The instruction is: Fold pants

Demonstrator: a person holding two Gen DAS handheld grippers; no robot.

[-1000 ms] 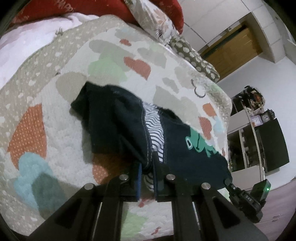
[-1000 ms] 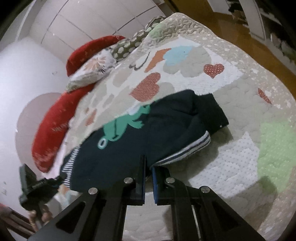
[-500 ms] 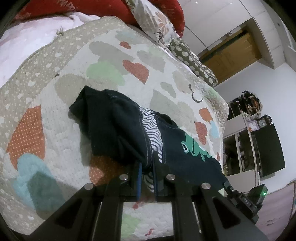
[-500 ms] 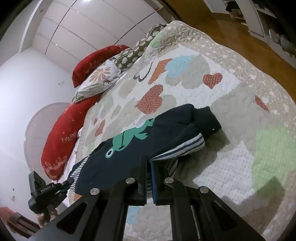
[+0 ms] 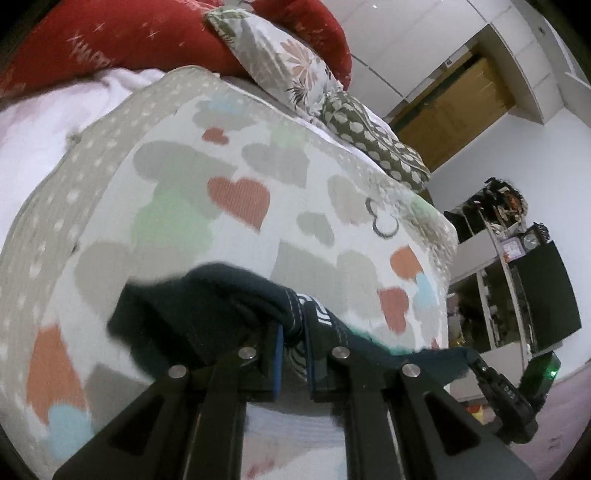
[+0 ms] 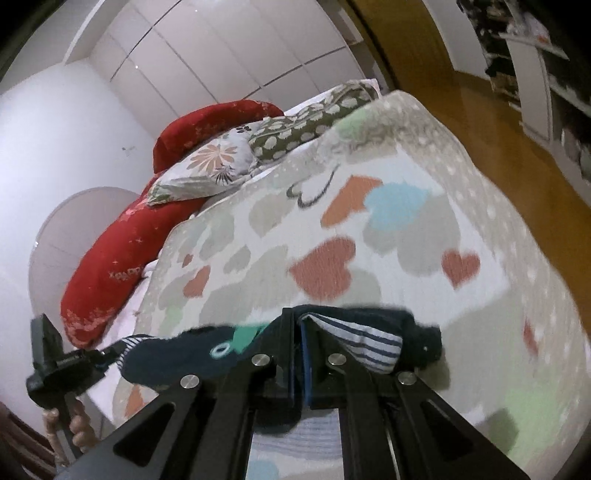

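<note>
1. Left wrist view: the left hand-held gripper [image 5: 293,341] is clenched on the dark navy pants [image 5: 207,310], its pads pinching the striped waistband edge right at the fingertips. The garment sits directly ahead of and partly under the fingers, bunched to the left and stretching off to the right toward the other hand-held gripper's body [image 5: 517,391]. Beneath it lies the heart-patterned quilt [image 5: 240,192] on the bed, with the red pillow [image 5: 140,33] at the far end.

2. Right wrist view: the right hand-held gripper [image 6: 297,332] is clamped tight on the same pants [image 6: 173,354], with striped lining [image 6: 369,343] showing just right of its fingers and the green print just left. The cloth runs leftward toward the left hand-held gripper's body [image 6: 55,365].

3. Judgement: the pants' long axis spans side to side between the two grips, each hand holding its own end, neither nearer. The coming fold likely depends on carrying both ends together toward the pillows while keeping that span taut.
</note>
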